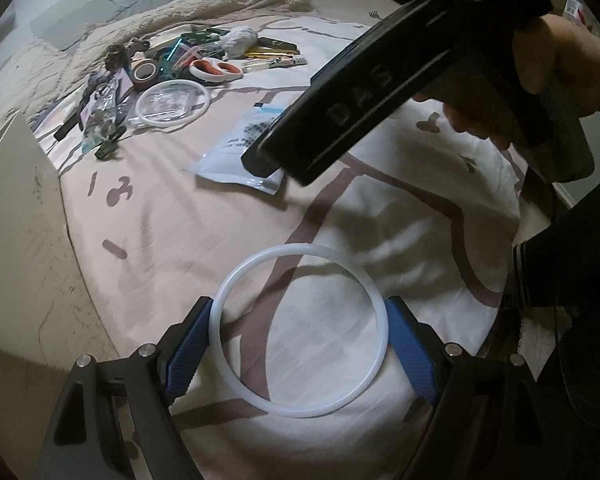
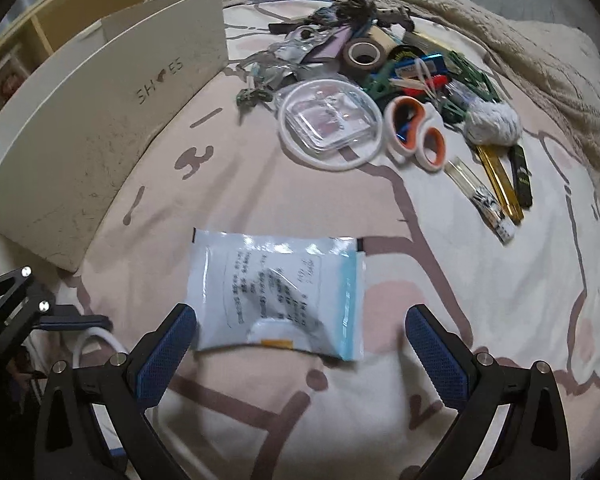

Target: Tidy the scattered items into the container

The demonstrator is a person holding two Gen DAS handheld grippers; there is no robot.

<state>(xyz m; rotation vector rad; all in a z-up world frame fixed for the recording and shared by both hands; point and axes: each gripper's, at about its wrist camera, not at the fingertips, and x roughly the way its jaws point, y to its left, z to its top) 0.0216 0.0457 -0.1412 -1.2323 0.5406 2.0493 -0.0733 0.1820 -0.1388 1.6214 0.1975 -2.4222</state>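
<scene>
Basically, left gripper (image 1: 300,344) is pointing down at the bedsheet (image 1: 180,216), blue pads (image 1: 188,344) pressing both sides of a white ring (image 1: 300,344), so it is holding the ring wide, just over the sheet. Right gripper (image 2: 300,344) is standing wide open, nothing between its pads; a white pouch (image 2: 280,292) is lying flat on the sheet just ahead of its tips. In the left view the right gripper's black body (image 1: 380,92) and the hand (image 1: 560,64) holding it are hanging over that pouch (image 1: 240,152). Shoebox (image 2: 92,136) is sitting at the left edge of the bed, apart from both grippers. Farther back the clutter is piling up: second ring (image 2: 330,126) around a clear packet, scissors (image 2: 416,132), tape roll (image 2: 362,54), yarn ball (image 2: 492,122).
</scene>
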